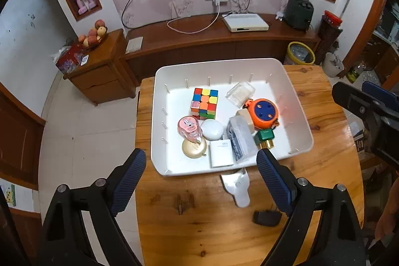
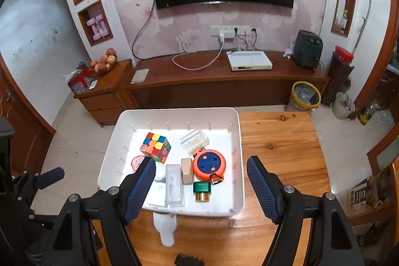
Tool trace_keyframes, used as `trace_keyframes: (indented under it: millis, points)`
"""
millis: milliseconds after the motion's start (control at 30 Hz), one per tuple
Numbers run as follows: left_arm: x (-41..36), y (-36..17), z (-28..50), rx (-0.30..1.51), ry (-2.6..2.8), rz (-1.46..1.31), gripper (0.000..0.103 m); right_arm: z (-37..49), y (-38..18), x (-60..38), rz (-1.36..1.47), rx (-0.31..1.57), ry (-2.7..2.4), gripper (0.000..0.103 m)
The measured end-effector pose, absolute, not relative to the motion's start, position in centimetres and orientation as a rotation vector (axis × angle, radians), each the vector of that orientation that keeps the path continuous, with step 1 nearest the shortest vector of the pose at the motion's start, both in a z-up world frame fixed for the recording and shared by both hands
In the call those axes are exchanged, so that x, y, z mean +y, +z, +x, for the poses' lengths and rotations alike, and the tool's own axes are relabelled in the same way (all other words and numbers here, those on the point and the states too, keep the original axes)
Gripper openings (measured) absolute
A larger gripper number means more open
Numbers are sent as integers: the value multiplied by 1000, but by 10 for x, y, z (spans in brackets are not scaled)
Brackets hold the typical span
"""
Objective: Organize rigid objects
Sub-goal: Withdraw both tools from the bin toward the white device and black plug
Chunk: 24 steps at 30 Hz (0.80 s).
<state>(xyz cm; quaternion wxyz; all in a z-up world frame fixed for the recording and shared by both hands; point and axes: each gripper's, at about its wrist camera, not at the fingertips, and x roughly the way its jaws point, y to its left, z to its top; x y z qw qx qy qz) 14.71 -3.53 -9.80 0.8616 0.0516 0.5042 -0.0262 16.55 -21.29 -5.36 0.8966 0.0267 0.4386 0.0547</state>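
A white tray on the wooden table holds a colour cube, an orange round reel, a clear box, a pink bottle, a white pebble-shaped case, a white card box, a clear long case and a green-and-gold block. A white flat tool and a small black object lie on the table in front of the tray. My left gripper is open and empty above the tray's near edge. My right gripper is open and empty over the tray.
The wooden table extends right of the tray. Behind it stand a long TV cabinet, a small drawer chest with fruit and a yellow-rimmed bin. The right gripper shows at the right edge of the left wrist view.
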Motion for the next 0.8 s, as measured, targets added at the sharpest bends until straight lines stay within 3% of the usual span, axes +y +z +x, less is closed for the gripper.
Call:
trace_keyframes:
  millis: [133, 400, 800]
  points:
    - [-37, -85, 128, 1024, -65, 113, 98, 136, -39, -214, 45, 875, 142, 76]
    - [-42, -78, 99, 968, -78, 135, 99, 85, -28, -226, 53, 854, 168, 79]
    - [-49, -112, 81, 1000, -106, 155, 101, 32, -85, -260, 205, 925, 67, 81]
